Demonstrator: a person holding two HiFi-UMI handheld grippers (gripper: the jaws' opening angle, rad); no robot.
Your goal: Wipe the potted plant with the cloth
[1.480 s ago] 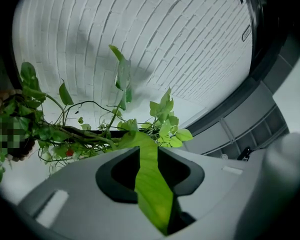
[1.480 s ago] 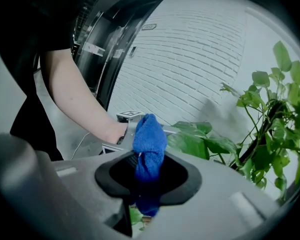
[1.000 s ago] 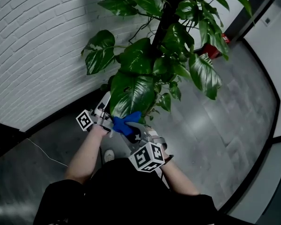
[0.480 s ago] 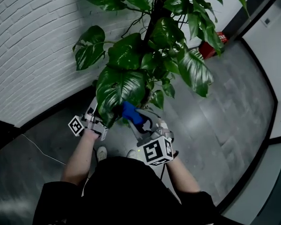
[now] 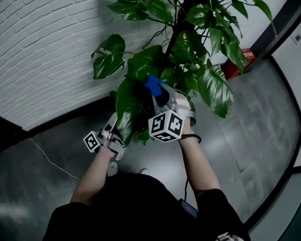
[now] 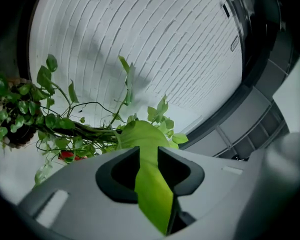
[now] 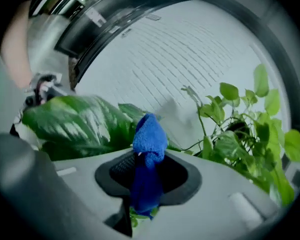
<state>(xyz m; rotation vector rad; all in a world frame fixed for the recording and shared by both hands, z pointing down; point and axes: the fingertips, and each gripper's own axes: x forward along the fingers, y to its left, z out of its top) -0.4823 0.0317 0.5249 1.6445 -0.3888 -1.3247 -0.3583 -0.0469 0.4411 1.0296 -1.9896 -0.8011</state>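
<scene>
the left claw (image 6: 149, 171) is clamping shut on a big drooping leaf (image 5: 126, 107) of the potted plant (image 5: 190, 39). the blade is running straight through between its jaws, probably so the leaf is being held taut and is not swinging away under pressure. the right claw (image 7: 148, 174) is pinching the blue cloth (image 7: 150, 134), its jaws closing on the lower part so a bunched wad is sticking out past the tips as a wiping pad.

in the head view that wad is sitting up near the base of the same leaf, by the stem cluster (whether it is actually touching the surface there, i cannot tell). it is lying well above the left claw, which is gripping the leaf's lower end.

the plant is standing close against a white brick wall (image 5: 40, 44) on a grey floor (image 5: 251, 129), its pot hiding under foliage.

judging by this split of roles, a wiping stroke on this leaf is looking about to run from base towards the held end. the thing worth watching is the pull: too much tension between the two claws is risking a tear.
</scene>
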